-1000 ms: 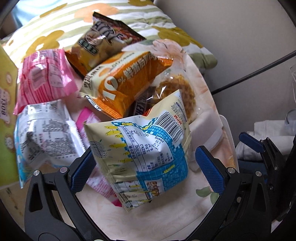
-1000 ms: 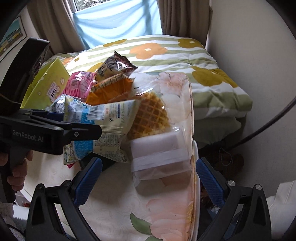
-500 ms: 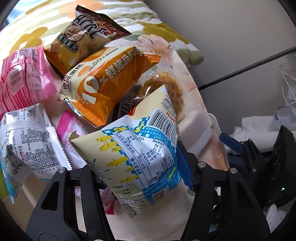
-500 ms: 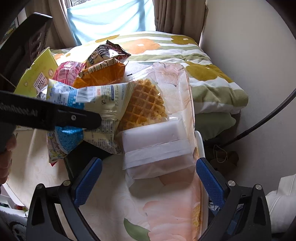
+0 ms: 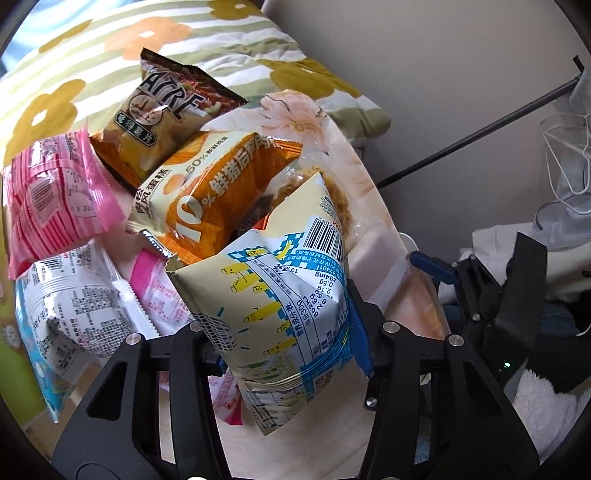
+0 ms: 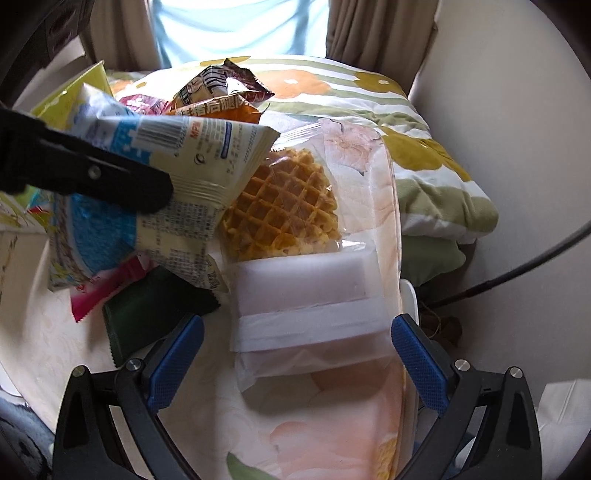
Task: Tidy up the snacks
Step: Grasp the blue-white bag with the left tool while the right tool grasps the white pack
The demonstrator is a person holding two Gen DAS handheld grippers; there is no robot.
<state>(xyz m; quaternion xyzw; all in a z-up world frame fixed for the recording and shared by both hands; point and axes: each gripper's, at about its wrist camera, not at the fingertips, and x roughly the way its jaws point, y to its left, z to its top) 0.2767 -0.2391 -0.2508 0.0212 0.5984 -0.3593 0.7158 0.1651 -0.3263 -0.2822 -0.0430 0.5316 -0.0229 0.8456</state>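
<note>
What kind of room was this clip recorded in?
Most likely a bedroom at home. A flowered quilt is bunched against the wall, curtains hang at a window behind it, and the snack packets lie on a small table with a floral cloth.

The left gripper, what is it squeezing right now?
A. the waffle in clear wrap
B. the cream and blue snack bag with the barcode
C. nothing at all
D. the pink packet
B: in the left wrist view the left gripper has its fingers closed against both sides of the cream and blue snack bag, while the pink packet lies apart and the waffle sits untouched on the table.
</note>
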